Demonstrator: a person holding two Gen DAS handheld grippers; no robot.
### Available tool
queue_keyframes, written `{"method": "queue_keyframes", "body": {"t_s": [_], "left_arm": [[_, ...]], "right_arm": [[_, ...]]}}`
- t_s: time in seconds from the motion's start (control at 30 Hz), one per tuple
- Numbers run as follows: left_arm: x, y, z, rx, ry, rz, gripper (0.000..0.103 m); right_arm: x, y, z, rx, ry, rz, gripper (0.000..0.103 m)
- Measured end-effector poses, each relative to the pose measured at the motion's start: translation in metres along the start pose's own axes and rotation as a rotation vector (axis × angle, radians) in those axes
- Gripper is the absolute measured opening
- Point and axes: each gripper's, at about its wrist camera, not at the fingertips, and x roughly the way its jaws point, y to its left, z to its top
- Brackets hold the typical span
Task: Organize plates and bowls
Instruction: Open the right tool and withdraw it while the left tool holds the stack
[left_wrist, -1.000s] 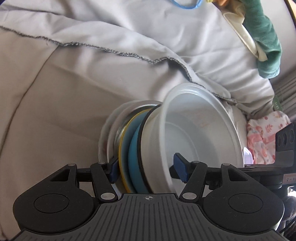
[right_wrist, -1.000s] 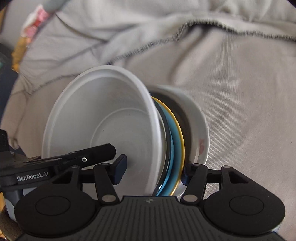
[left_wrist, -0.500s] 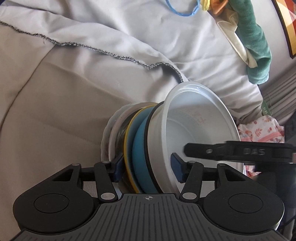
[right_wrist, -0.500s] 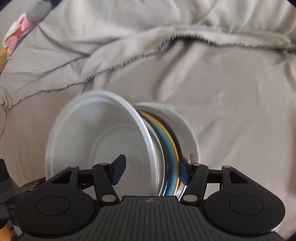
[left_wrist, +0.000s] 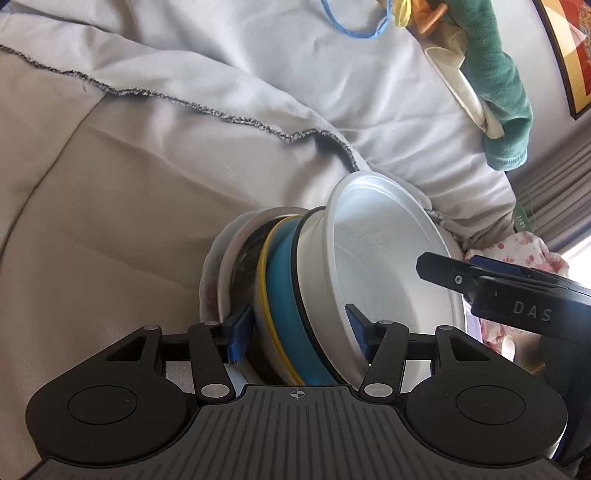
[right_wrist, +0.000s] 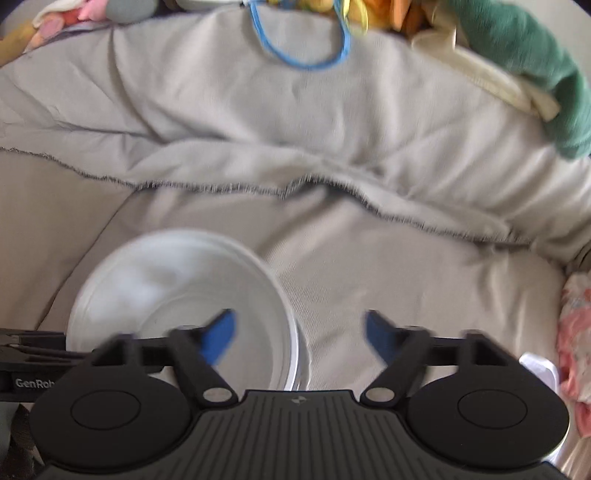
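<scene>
Stack of plates and bowls (left_wrist: 295, 295) on its side on bed, grey sheet (left_wrist: 129, 203) under it, near bed's right edge. White bowl (left_wrist: 388, 266) outermost, then blue dish (left_wrist: 284, 295), yellow-rimmed plate, pale plate at back. Left hand-held gripper (left_wrist: 299, 328) clamped across whole stack, jaws easing wider. Right hand-held gripper (right_wrist: 299, 332) opening, nothing between pads, bowl just left of it. Step in hand, by my read: hand-off to left grip. Next move calls for firm squeeze, level carry, else stack fans apart.
</scene>
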Motion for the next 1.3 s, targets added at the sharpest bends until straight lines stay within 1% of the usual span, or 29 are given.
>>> {"method": "queue_keyframes", "body": {"t_s": [0.07,0.1,0.17,0.2,0.27,0.3,0.33,0.43,0.53,0.67,0.77,0.9,0.97,1.03,1.1,1.17,1.2,1.23,1.27,1.3], "left_arm": [[0.0,-0.001,-0.001,0.001,-0.001,0.003,0.058],[-0.001,-0.001,-0.001,0.003,-0.001,0.005,0.058],[-0.001,-0.002,-0.001,0.003,0.0,0.008,0.057],[-0.001,-0.002,-0.001,0.001,0.001,0.009,0.057],[-0.001,-0.002,0.0,0.001,0.001,0.01,0.057],[-0.001,-0.003,0.0,0.003,0.001,0.013,0.057],[-0.001,-0.004,0.0,0.007,0.001,0.017,0.057],[-0.002,-0.006,0.0,0.017,0.005,0.03,0.057],[-0.007,-0.009,0.002,0.025,0.009,0.04,0.056],[-0.022,-0.006,0.005,0.014,-0.035,0.023,0.056],[-0.03,-0.004,0.007,0.005,-0.052,0.011,0.056],[-0.027,0.002,0.012,-0.03,-0.042,-0.018,0.058],[-0.025,0.002,0.013,-0.025,-0.041,-0.029,0.059],[-0.018,0.002,0.014,-0.031,-0.031,-0.02,0.059],[-0.013,0.005,0.014,-0.041,-0.026,-0.035,0.059],[-0.015,0.008,0.014,-0.059,-0.023,-0.051,0.056],[-0.019,0.008,0.014,-0.052,-0.027,-0.051,0.055],[-0.024,0.006,0.014,-0.041,-0.046,-0.055,0.047],[-0.031,0.004,0.014,-0.032,-0.069,-0.075,0.046],[-0.037,0.002,0.014,-0.023,-0.084,-0.078,0.045]], "right_arm": [[0.003,-0.003,-0.002,0.037,0.003,0.012,0.086],[0.006,-0.005,-0.004,0.062,0.015,0.033,0.086],[0.015,-0.009,-0.009,0.11,0.061,0.097,0.086],[0.019,-0.01,-0.012,0.131,0.085,0.133,0.085],[0.023,-0.011,-0.018,0.173,0.114,0.16,0.072],[0.026,-0.011,-0.019,0.182,0.124,0.163,0.055],[0.029,-0.013,-0.019,0.187,0.14,0.173,0.044],[0.032,-0.013,-0.024,0.207,0.163,0.196,0.038],[0.033,-0.014,-0.026,0.209,0.161,0.185,0.037],[0.034,-0.02,-0.028,0.225,0.162,0.172,0.037],[0.033,-0.02,-0.029,0.223,0.164,0.169,0.037],[0.03,-0.02,-0.028,0.216,0.147,0.19,0.037],[0.026,-0.018,-0.023,0.204,0.128,0.219,0.039],[0.021,-0.015,-0.017,0.192,0.104,0.199,0.039],[0.019,-0.014,-0.014,0.174,0.083,0.19,0.039],[0.02,-0.017,-0.014,0.183,0.085,0.185,0.039],[0.021,-0.019,-0.015,0.194,0.091,0.19,0.039],[0.023,-0.022,-0.016,0.208,0.099,0.198,0.039],[0.024,-0.024,-0.018,0.217,0.103,0.2,0.039],[0.024,-0.025,-0.019,0.221,0.105,0.196,0.039]]}}
